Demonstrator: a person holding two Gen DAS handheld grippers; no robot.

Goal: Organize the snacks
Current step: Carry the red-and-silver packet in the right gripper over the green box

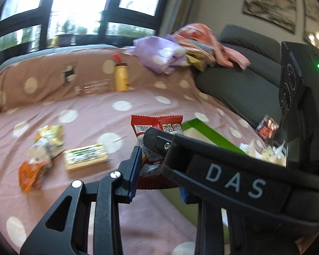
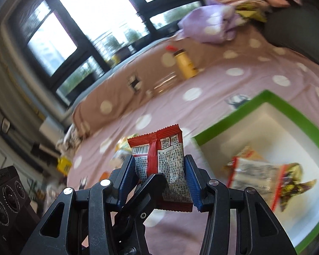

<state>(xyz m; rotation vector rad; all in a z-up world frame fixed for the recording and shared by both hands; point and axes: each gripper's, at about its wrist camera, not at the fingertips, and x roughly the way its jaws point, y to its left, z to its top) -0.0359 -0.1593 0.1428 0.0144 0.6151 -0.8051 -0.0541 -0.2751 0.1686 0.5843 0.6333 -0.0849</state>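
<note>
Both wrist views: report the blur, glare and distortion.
Left wrist view: window blown out white, loose snacks smeared, red packet sharper, edges bent by fisheye. Right wrist view: window also overexposed, horizon tilted, green box and its contents blurred, red packet's print sharp between the right gripper pads.

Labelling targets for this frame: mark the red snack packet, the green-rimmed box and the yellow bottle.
red snack packet (image 2: 159, 155): right wrist view, printed back panel.
green-rimmed box (image 2: 295, 112): right wrist view, far green rim.
yellow bottle (image 1: 121, 78): left wrist view, middle of its body.
</note>
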